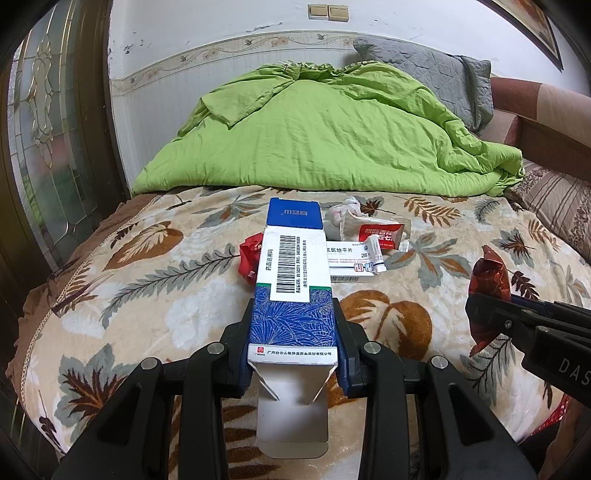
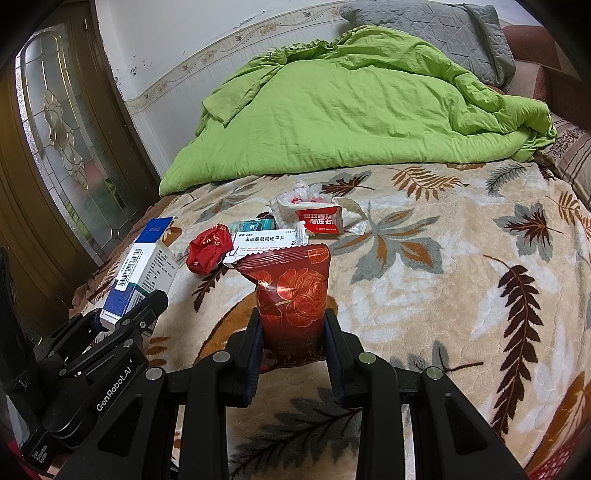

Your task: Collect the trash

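My left gripper is shut on a long blue and white medicine box with a barcode, held above the bed with both end flaps open. The same box shows at the left of the right wrist view, in the left gripper. My right gripper is shut on a red foil snack bag with a rose print. That bag appears at the right edge of the left wrist view. On the blanket lie a white pill box, a crumpled red wrapper and a red wet-wipe packet.
A leaf-patterned blanket covers the bed. A bunched green quilt and a grey pillow lie at the far end. A wooden door with patterned glass stands to the left. A clear plastic bag lies among the litter.
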### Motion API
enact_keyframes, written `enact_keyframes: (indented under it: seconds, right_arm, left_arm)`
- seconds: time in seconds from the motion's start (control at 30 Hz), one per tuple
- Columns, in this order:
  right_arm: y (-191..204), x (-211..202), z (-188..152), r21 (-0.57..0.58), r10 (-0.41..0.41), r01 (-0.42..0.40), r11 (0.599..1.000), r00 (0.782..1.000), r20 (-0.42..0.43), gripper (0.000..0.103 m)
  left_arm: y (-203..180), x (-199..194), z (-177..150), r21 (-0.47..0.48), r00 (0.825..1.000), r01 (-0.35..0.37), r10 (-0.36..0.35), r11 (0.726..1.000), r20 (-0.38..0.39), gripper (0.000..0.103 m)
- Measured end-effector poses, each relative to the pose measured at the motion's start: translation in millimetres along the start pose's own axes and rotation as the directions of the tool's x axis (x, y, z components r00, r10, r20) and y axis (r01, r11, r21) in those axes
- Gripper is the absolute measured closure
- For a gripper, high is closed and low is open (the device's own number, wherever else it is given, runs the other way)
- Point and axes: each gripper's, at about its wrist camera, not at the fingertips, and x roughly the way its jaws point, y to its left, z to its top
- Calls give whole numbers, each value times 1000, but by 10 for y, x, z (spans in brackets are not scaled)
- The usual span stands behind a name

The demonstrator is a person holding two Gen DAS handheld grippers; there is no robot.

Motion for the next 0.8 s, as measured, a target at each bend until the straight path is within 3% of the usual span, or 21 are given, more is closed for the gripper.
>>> enact_keyframes:
  seconds: [0.8]
  right_arm:
    - [-20, -93, -15, 31, 6, -7, 999, 1000, 12, 70]
  left_arm:
    - [-78, -22, 6, 13, 1000, 1, -1, 1000, 5, 70]
